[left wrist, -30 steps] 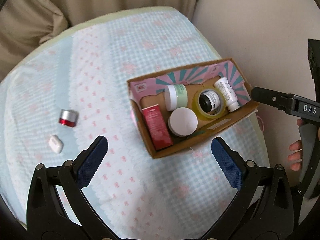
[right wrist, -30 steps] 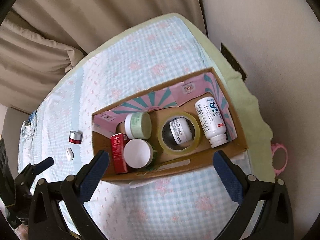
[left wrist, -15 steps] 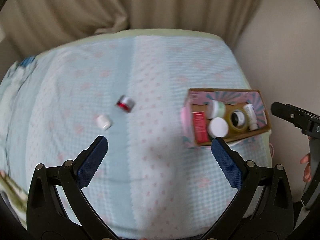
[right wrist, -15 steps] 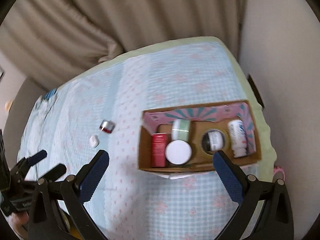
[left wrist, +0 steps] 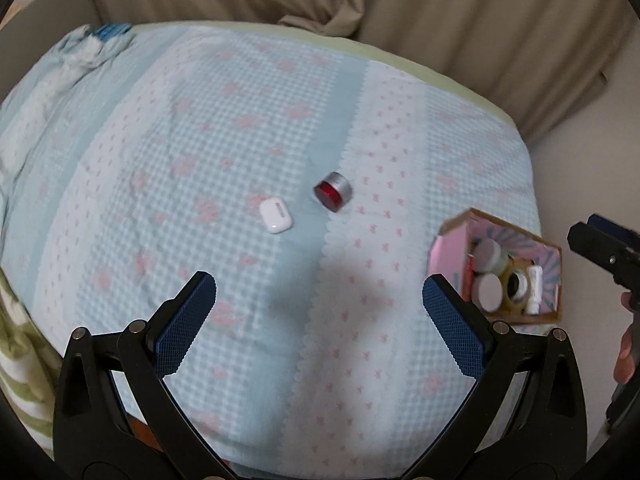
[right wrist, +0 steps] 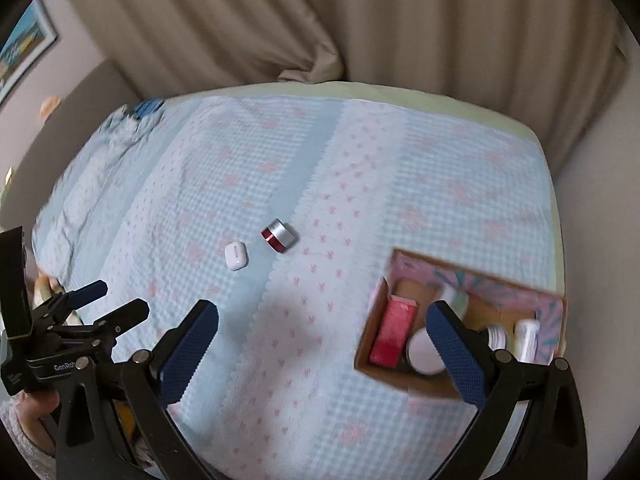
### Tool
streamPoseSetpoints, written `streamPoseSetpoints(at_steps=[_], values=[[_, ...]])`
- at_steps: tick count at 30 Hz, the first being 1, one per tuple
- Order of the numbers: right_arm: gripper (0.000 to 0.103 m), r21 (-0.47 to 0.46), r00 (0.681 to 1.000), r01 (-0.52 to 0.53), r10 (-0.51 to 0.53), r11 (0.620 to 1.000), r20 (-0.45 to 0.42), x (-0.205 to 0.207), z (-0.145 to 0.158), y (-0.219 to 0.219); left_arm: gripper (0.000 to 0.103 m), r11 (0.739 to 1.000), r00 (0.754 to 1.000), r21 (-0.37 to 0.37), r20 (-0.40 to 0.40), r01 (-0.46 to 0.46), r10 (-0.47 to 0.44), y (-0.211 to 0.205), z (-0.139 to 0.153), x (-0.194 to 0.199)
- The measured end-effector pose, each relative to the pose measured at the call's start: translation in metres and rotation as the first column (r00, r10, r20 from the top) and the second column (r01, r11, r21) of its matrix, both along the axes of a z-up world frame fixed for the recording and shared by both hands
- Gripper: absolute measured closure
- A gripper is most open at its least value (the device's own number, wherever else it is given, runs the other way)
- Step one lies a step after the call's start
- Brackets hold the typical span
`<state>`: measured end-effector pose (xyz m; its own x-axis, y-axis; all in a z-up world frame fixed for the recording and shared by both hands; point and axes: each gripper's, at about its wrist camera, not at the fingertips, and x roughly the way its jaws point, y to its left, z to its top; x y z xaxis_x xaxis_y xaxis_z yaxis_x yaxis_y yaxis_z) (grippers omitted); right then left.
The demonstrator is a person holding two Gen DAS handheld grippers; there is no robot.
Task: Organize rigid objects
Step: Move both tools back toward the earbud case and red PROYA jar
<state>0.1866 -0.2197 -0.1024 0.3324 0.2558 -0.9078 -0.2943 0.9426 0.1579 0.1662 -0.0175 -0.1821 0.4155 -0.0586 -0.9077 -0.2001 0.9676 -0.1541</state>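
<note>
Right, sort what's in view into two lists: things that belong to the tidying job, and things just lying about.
Part of the job:
- cardboard box, already holding jars, a tape roll, a bottle and a red carton
- red and silver jar, loose on the bedspread
- white earbud case, loose beside it

Just lying about:
- checked bedspread
- beige curtain
- framed picture
</note>
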Motion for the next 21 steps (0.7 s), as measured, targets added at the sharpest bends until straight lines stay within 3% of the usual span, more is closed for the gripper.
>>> streamPoseSetpoints(at_steps=[5,11,21], values=[[0.0,-0.056,0.996,-0.087,0.086,0.995,-0.026,0.034,-0.021,0.036,0.0,0.998,0.997,0.007,-0.036,-0.063,0.063,0.023,-0.036,0.026],[0.0,-0.094,0.98,-0.188,0.181,0.978,-0.077,0.082,-0.072,0.071,0.0,0.986,0.984,-0.019,-0.075,-0.166,0.164,0.046,-0.098,0.058],[0.0,-0.085,0.943,-0.325,0.315,0.942,-0.113,0.139,-0.157,0.119,0.003,0.968,0.966,-0.018,-0.069,-0.251,0.249,0.036,-0.189,0.099]])
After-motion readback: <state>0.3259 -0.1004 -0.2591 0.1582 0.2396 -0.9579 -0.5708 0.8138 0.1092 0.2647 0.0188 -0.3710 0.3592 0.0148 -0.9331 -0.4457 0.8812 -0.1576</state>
